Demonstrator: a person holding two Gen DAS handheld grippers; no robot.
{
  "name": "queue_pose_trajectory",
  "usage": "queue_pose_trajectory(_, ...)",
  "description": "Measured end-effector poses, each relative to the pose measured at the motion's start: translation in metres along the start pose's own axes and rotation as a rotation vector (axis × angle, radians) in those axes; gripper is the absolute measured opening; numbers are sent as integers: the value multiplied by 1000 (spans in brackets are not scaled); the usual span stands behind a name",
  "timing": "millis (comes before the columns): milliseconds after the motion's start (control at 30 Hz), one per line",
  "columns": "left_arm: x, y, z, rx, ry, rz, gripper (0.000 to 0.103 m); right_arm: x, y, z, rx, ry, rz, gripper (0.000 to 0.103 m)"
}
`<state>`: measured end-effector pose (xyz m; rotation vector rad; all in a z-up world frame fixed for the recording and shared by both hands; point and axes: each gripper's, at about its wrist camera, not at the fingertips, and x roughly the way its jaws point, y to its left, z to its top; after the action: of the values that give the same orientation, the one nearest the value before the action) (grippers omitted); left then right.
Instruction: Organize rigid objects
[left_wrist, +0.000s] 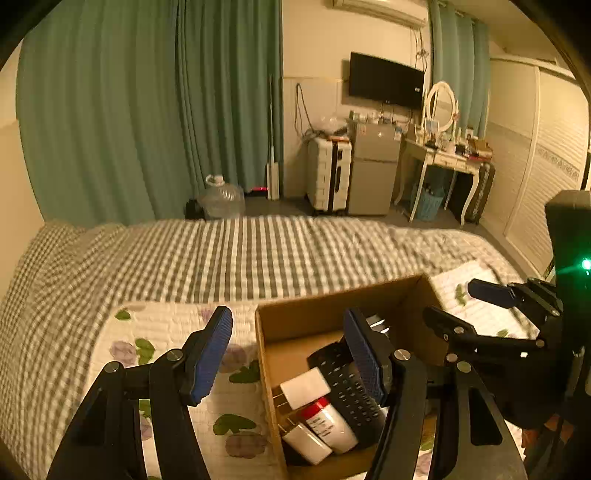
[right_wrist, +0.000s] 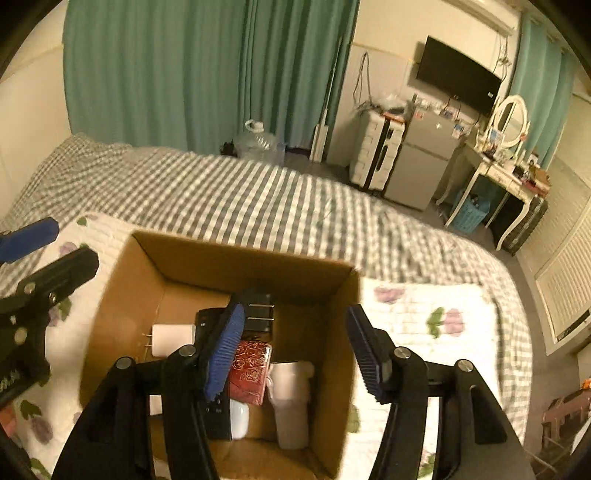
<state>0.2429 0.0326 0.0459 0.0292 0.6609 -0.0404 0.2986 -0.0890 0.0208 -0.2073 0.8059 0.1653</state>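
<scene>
Where we hold both tools: above a cardboard box (right_wrist: 122, 295) that sits on a flowered quilt (right_wrist: 413, 321) on a bed with a grey checked cover (right_wrist: 229, 199).
Box: open at the top, and it lies below and ahead of both grippers.
Left gripper (left_wrist: 291, 354): its jaws stand wide apart with nothing between them; one blue pad hangs over the quilt, the other over the box's inside.
Right gripper (right_wrist: 295, 354): we see its jaws apart and empty, directly over the box.
Black remote (left_wrist: 343, 387): it lies in the box under the left gripper's inner pad, its long axis slanting from the box's middle toward its near end.
White bottle with a red cap (left_wrist: 325, 421): it lies on its side beside the remote, cap toward the box's middle.
Red patterned case (right_wrist: 249, 373): it leans in the box just beside the right gripper's left pad.
White chargers (left_wrist: 304, 387): two sit near the box's left wall, prongs toward that wall.
</scene>
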Motion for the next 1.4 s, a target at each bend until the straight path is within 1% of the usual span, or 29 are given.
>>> queue_pose_trajectory(100, -28, -8, 13, 5, -50, 16, 66, -31, -6, 6, -3, -31, -8, 62)
queue_pose_trajectory(200, -58, -12, 22, 0, -97, 18, 66, -60, -9, 11, -10, -66, -12, 68)
queue_pose_trajectory(267, -79, -15, 25, 0, -134, 27, 66, -84, -11, 13, -13, -100, -24, 76)
queue_pose_trajectory(300, -88, -16, 25, 6, -149, 38, 68, -98, -13, 13, -15, -119, -33, 79)
queue_pose_trajectory(333, -99, -19, 25, 23, -167, 56, 71, -110, -15, 12, -17, -133, -38, 85)
queue_pose_trajectory(367, -107, -21, 24, 38, -189, 73, 71, -118, -16, 11, -19, -142, -41, 90)
queue_pose_trajectory(400, -117, -23, 22, 47, -212, 90, 72, -131, -18, 8, -23, -160, -49, 93)
queue_pose_trajectory(467, -135, -25, 17, 51, -237, 101, 74, -153, -20, 1, -32, -190, -68, 102)
queue_pose_trajectory(567, -157, -25, 6, 36, -267, 102, 75, -178, -25, -12, -37, -225, -85, 103)
queue_pose_trajectory(633, -171, -30, -3, 45, -285, 105, 75, -193, -28, -25, -23, -246, -83, 103)
queue_pose_trajectory(733, -183, -36, -18, 54, -306, 111, 75, -210, -32, -45, 12, -282, -61, 103)
queue_pose_trajectory(800, -189, -42, -28, 51, -318, 116, 75, -220, -36, -59, 49, -327, -44, 103)
queue_pose_trajectory(900, -190, -45, -46, 34, -335, 121, 75, -223, -38, -74, 87, -357, -19, 103)
queue_pose_trajectory(1033, -179, -41, -75, 6, -344, 124, 75, -210, -37, -95, 97, -366, -5, 103)
queue_pose_trajectory(1133, -163, -38, -91, 8, -322, 145, 75, -195, -36, -115, 104, -389, -21, 103)
queue_pose_trajectory(1167, -157, -37, -95, 14, -311, 152, 75, -187, -37, -121, 114, -388, -22, 103)
queue_pose_trajectory(1267, -145, -35, -109, 20, -308, 170, 75, -168, -39, -134, 131, -358, 2, 103)
queue_pose_trajectory(1333, -135, -35, -114, 16, -273, 160, 75, -157, -41, -139, 134, -339, -9, 103)
queue_pose_trajectory(1400, -131, -37, -119, 18, -261, 144, 75, -146, -42, -141, 148, -313, -8, 103)
